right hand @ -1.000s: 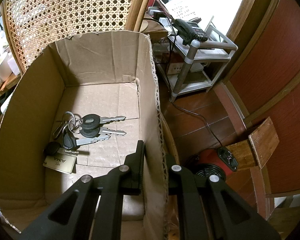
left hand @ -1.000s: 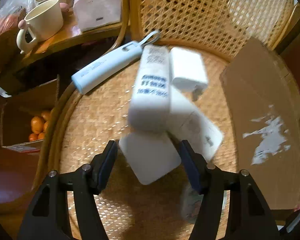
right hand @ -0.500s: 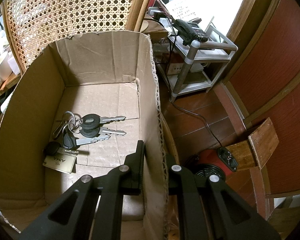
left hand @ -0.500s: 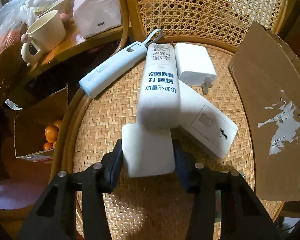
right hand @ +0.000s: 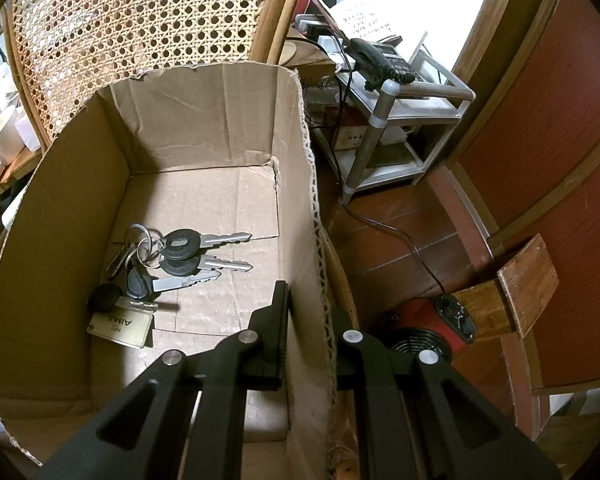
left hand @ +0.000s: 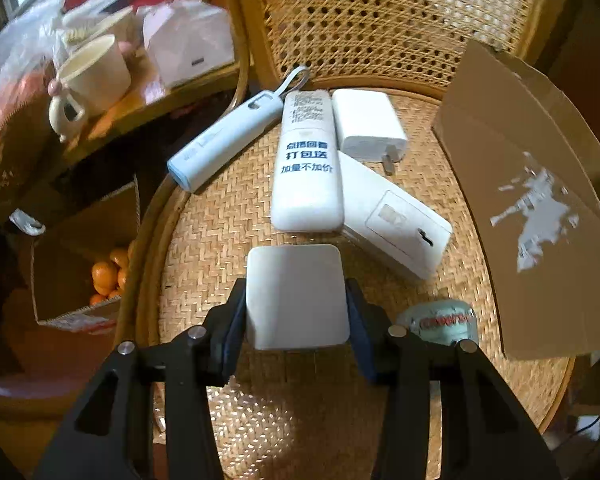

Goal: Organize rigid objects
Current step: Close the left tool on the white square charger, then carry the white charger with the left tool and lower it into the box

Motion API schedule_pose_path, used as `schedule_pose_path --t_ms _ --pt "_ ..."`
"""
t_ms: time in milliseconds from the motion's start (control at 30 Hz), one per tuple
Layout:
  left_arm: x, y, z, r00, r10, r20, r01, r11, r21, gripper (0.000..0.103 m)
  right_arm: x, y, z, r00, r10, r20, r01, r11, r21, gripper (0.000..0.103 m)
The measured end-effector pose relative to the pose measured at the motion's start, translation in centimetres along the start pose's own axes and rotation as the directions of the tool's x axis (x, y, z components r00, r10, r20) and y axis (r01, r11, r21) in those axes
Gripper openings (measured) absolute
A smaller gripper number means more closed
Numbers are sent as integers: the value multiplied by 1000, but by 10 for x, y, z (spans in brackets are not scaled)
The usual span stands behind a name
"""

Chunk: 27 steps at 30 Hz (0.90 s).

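My left tool (left hand: 296, 304) is clamped on a white square block (left hand: 296, 296) above the wicker chair seat (left hand: 220, 216), chargers at 12 o'clock. My right tool (right hand: 306, 320) pinches the cardboard box (right hand: 300, 184) wall; keys (right hand: 180, 256) lie inside at 10 o'clock.

White square block (left hand: 296, 296) between left claw (left hand: 296, 320) pads, above woven chair seat (left hand: 220, 232).
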<state>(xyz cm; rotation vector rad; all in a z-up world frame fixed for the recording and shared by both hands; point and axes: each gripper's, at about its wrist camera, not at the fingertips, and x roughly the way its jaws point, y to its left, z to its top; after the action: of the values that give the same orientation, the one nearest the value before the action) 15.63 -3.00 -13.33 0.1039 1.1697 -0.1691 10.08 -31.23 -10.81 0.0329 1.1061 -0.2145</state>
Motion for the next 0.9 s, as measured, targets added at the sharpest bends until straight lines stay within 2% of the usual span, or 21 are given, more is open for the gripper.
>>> schedule_pose_path --t_ms 233,467,600,733,833,900 --pt "-24 -8 -3 996 24 83 -28 998 51 45 0 0 0 1000 0 0 0 1000 0 12" --pt "-55 -28 0 977 38 208 -53 996 70 45 0 0 0 1000 0 0 0 1000 0 12" --pt "-71 -41 1 963 -12 270 -12 996 85 45 0 1 0 1000 -2 1 2 1000 -3 12" --pt "-90 -58 -1 930 -44 364 -1 993 121 45 0 1 0 1000 -2 1 2 1000 -3 12" --pt "-106 -73 -5 897 -64 438 -9 987 161 45 0 1 0 1000 -3 2 3 1000 -7 12" --pt "-114 -81 -7 880 -97 464 12 983 183 45 0 2 0 1000 -6 3 6 1000 -11 12"
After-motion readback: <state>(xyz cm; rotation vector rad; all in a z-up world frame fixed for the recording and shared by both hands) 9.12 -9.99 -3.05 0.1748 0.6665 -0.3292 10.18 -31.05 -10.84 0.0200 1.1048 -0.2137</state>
